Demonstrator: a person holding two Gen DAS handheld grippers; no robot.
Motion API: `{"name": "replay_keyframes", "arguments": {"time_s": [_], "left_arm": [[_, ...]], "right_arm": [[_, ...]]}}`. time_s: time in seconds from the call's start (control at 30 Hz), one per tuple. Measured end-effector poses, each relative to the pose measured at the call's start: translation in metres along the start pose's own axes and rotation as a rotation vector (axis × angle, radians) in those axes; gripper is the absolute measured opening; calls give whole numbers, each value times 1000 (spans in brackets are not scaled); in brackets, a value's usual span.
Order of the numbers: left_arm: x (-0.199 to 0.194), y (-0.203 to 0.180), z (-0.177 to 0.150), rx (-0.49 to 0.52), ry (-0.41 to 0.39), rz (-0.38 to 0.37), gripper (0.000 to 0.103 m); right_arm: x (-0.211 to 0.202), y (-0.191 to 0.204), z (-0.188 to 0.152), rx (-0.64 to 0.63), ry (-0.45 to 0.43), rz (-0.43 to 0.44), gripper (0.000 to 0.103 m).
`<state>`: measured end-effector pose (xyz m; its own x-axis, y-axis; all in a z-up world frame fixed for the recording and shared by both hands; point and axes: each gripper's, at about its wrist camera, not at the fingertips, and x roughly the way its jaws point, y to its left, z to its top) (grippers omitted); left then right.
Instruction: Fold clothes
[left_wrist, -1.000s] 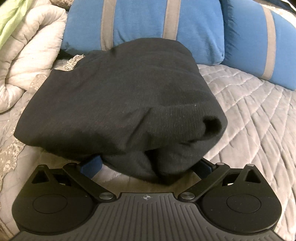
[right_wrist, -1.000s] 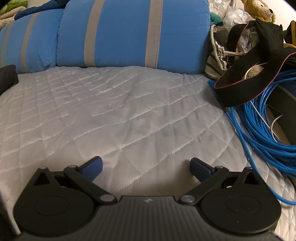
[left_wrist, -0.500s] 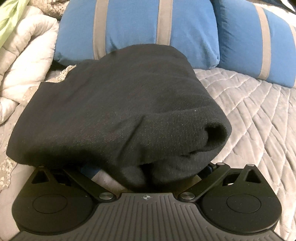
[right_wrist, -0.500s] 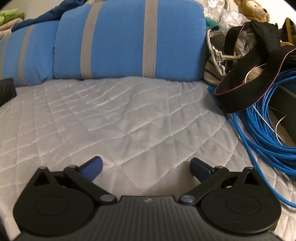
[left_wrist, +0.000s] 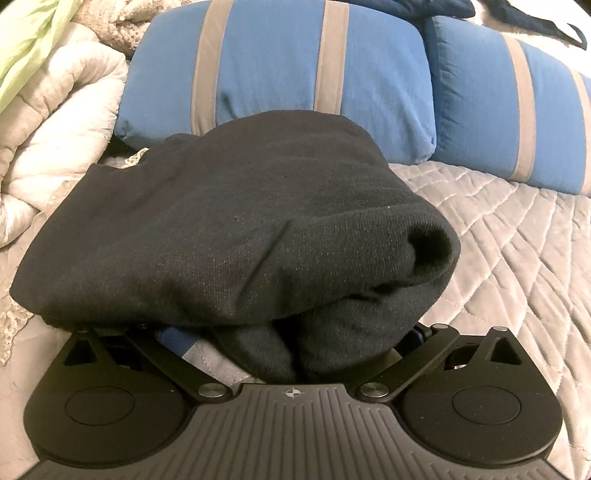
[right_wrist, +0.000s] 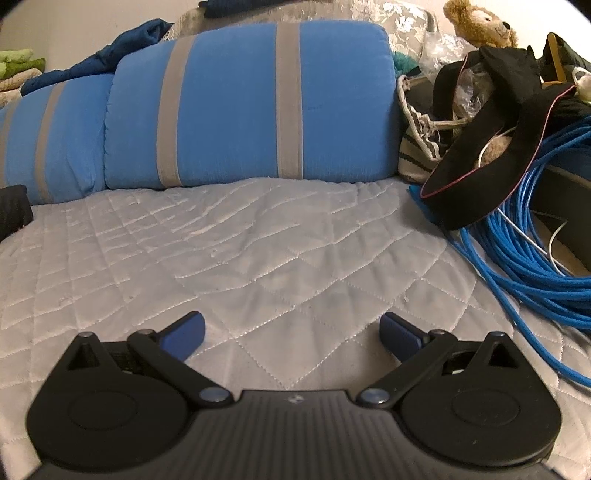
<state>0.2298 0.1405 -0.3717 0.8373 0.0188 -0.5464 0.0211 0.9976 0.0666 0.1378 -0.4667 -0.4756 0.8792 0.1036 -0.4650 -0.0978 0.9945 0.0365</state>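
A black knitted garment (left_wrist: 240, 229) lies folded in a thick bundle on the grey quilted bedspread (left_wrist: 509, 236). My left gripper (left_wrist: 293, 332) is open and pushed against the bundle's near edge. Its blue fingertips (left_wrist: 173, 338) are mostly hidden under the overhanging cloth, and the lower fold sits between the jaws. In the right wrist view my right gripper (right_wrist: 291, 325) is open over bare quilt (right_wrist: 258, 240) with nothing between its fingers. A small black corner of the garment (right_wrist: 13, 210) shows at the far left there.
Blue pillows with grey stripes (left_wrist: 277, 74) (right_wrist: 251, 103) line the head of the bed. A white comforter (left_wrist: 48, 129) is bunched at the left. At the right edge lie a coil of blue cable (right_wrist: 535, 251), a black bag (right_wrist: 480, 166) and a teddy bear (right_wrist: 476, 18).
My left gripper has pushed forward into the garment's near edge, so the cloth now covers its fingertips. The right gripper has tilted up a little, still open over the quilt.
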Motion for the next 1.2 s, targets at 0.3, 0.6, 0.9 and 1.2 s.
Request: {"name": "replay_keyframes", "arguments": {"time_s": [0.3, 0.6, 0.9, 1.2], "left_arm": [[-7, 0, -4, -8, -11, -2, 103], [-7, -1, -5, -8, -13, -1, 103], [-6, -1, -5, -8, -15, -1, 103], [-7, -1, -5, -9, -16, -2, 103]], "right_arm": [[-2, 1, -3, -7, -22, -8, 103], [-3, 2, -3, -9, -27, -12, 103], [-3, 2, -4, -10, -28, -12, 103], [-3, 2, -4, -11, -30, -12, 103]]}}
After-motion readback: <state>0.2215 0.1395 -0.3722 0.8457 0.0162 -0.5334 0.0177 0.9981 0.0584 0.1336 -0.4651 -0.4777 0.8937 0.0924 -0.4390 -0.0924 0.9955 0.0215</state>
